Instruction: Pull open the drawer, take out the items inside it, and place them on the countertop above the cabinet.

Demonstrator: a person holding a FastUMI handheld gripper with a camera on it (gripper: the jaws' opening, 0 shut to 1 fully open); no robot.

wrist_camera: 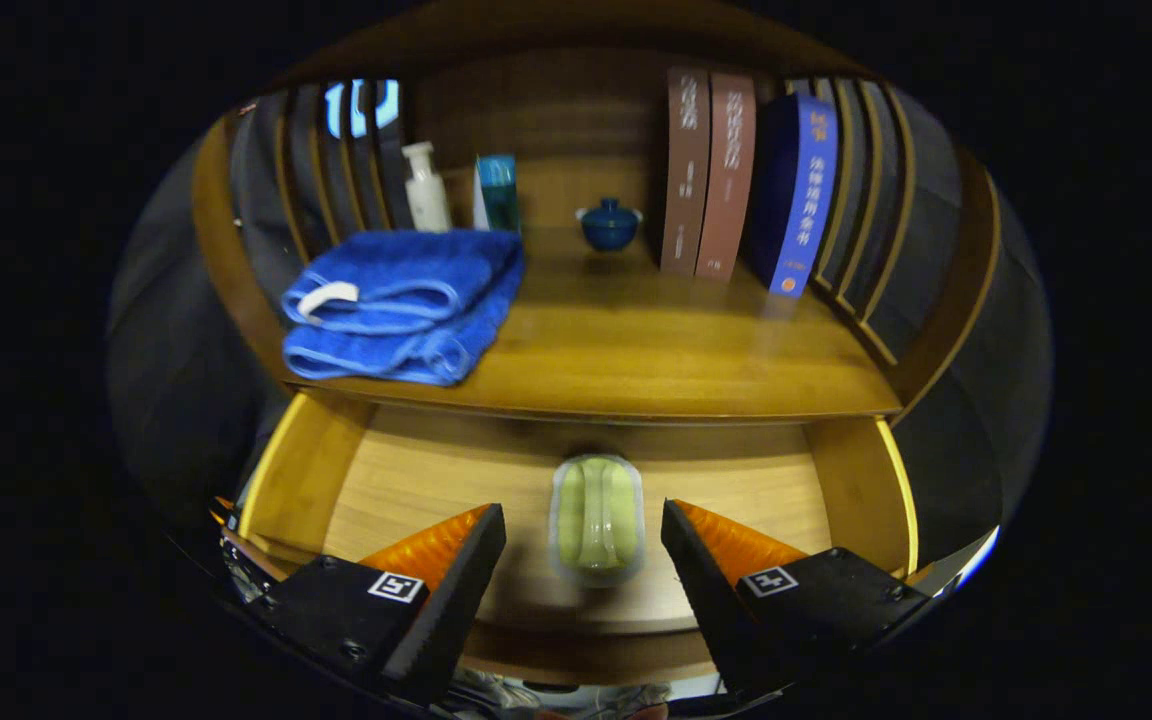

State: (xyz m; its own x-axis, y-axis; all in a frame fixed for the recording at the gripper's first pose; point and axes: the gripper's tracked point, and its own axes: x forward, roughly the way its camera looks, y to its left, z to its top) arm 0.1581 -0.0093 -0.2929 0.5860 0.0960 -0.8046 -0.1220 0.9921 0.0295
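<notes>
The wooden drawer [406, 480] stands pulled open below the countertop [636, 350]. On its floor lies a pale green, clear-wrapped oblong item [596, 518], lengthwise toward me. My gripper [584, 520] is open above the drawer. Its black fingers with orange backs [456, 560] flank the green item on both sides with a gap on each side, not touching it. The back of the drawer is hidden under the countertop's edge.
A folded blue towel [401, 305] lies on the countertop's left part. Behind it stand a white bottle [426, 188] and a teal box [498, 192]. A small blue lidded cup [609, 225] sits at the back. Upright books [736, 180] stand to the right.
</notes>
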